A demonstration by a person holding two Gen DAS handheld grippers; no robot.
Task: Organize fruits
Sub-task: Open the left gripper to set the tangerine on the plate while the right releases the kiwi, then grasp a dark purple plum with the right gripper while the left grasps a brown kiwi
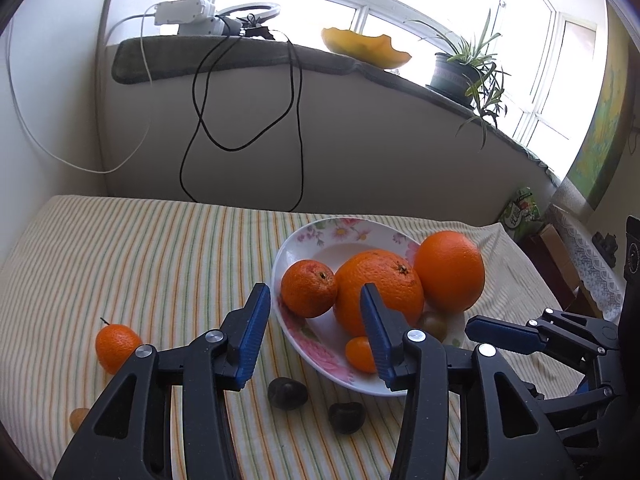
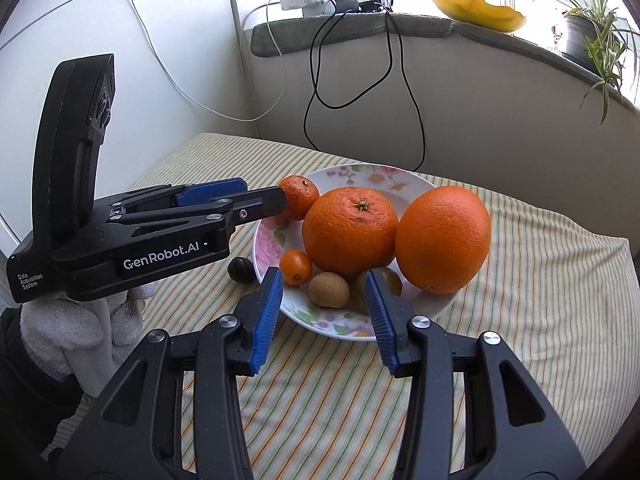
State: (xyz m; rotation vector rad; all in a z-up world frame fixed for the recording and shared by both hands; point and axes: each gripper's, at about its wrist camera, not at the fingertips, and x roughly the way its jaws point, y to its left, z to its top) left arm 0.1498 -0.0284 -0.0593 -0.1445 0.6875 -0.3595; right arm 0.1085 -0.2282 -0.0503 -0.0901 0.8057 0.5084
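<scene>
A floral plate (image 1: 344,232) (image 2: 360,172) on the striped cloth holds a big orange (image 2: 442,238), a middle orange (image 2: 350,230), a small orange (image 2: 298,196), a kumquat (image 2: 295,266), a brown fruit (image 2: 329,290) and an olive-green fruit (image 2: 390,280). My left gripper (image 1: 315,292) (image 2: 276,200) is open, its tips just short of the small orange (image 1: 308,288). My right gripper (image 2: 323,276) (image 1: 496,334) is open at the plate's near rim, with nothing between its pads. A mandarin (image 1: 116,346) lies off the plate at the left.
Two dark fruits (image 1: 287,393) (image 1: 346,418) and a tan fruit (image 1: 78,418) lie on the cloth in front of the plate. Cables (image 1: 296,120) hang from the windowsill behind. A gloved hand (image 2: 60,328) holds the left gripper. A potted plant (image 1: 460,72) stands on the sill.
</scene>
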